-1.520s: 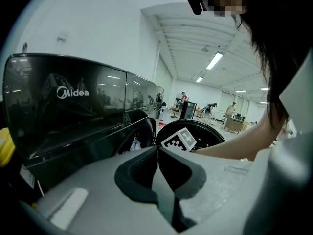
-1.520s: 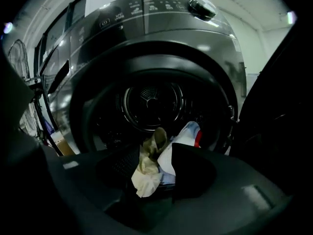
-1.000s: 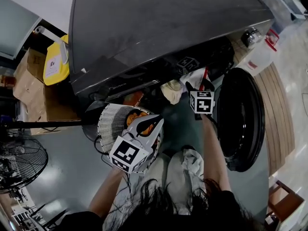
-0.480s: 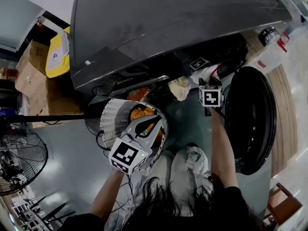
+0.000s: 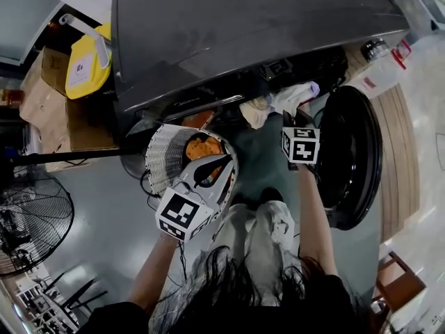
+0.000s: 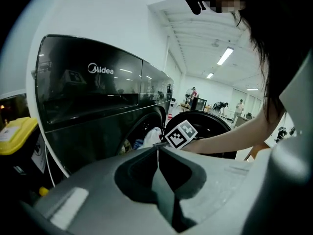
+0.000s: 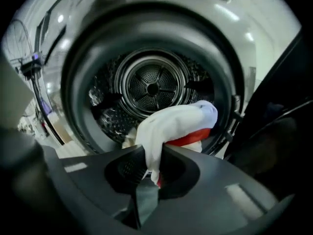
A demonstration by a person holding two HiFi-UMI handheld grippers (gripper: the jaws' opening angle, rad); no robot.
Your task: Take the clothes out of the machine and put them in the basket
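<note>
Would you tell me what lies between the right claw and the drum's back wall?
A white garment with red trim, shown in the right gripper view.

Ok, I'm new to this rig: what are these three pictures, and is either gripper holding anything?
A person holds a two-jaw gripper in each hand. The head view looks down from the person's head at a dark washing machine, its open door and a white basket with an orange garment inside. The other two views come from cameras riding on the grippers. The right gripper is shut on a white and red garment at the mouth of the drum. The left gripper, by the basket, is shut and empty.
</note>
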